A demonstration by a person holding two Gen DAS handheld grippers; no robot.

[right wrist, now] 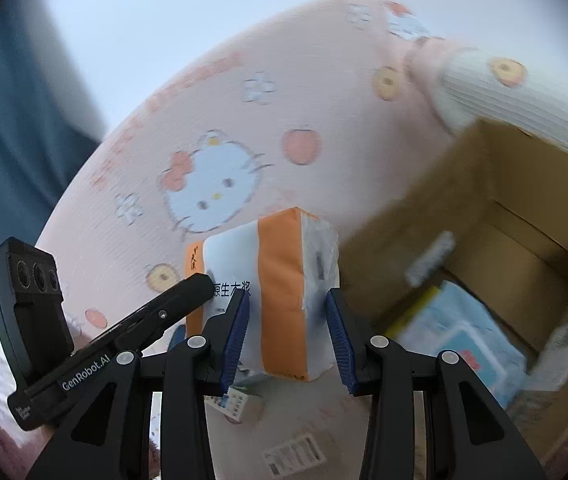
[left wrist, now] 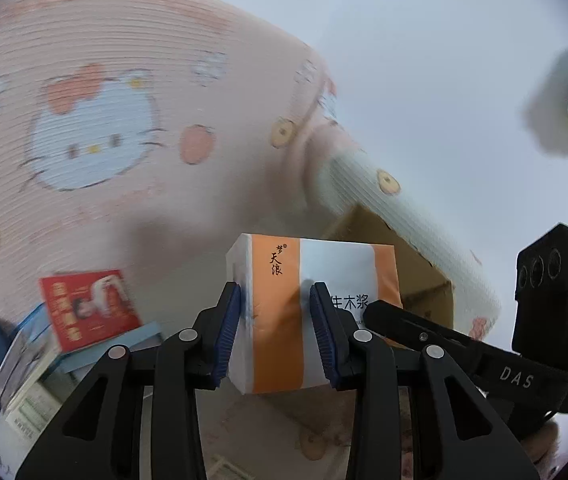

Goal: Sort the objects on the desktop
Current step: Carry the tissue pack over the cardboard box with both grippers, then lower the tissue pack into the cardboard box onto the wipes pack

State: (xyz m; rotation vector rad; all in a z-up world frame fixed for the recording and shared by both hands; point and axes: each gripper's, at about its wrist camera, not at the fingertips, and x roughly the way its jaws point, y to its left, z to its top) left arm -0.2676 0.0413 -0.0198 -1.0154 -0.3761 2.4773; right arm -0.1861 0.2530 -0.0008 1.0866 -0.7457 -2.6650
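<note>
Left wrist view first: I've got the tissue pack [left wrist: 310, 312] pinched in the left gripper [left wrist: 276, 330]. The blue pads [left wrist: 228, 330] press into one end of it, so the jaws are clamped on the pack, partway closed with the wrapper dented on the right side. The pack's long axis runs off to the right of my fingers, toward the right gripper [left wrist: 464, 344], whose black finger comes in from that side. The cardboard box [left wrist: 408, 276] sits just behind and right of the pack. Off to the lower left there's a stack of books [left wrist: 84, 320] on the cartoon-cat tablecloth [left wrist: 124, 120], well apart from what I'm holding.

Right wrist view: same pack [right wrist: 284, 300], other end. The right gripper [right wrist: 288, 332] has it clamped too, pads squeezing the soft wrapper, and here the pack stretches away to the left where the left gripper [right wrist: 156, 316] reaches in. The open cardboard box [right wrist: 504, 220] is immediately right of my fingers, already with a pale blue package [right wrist: 460, 332] inside.

So my read: the pack hangs between both hands above the table, and the box lies on the right gripper's side, so that hand leads. The pack probably goes in long side first.
</note>
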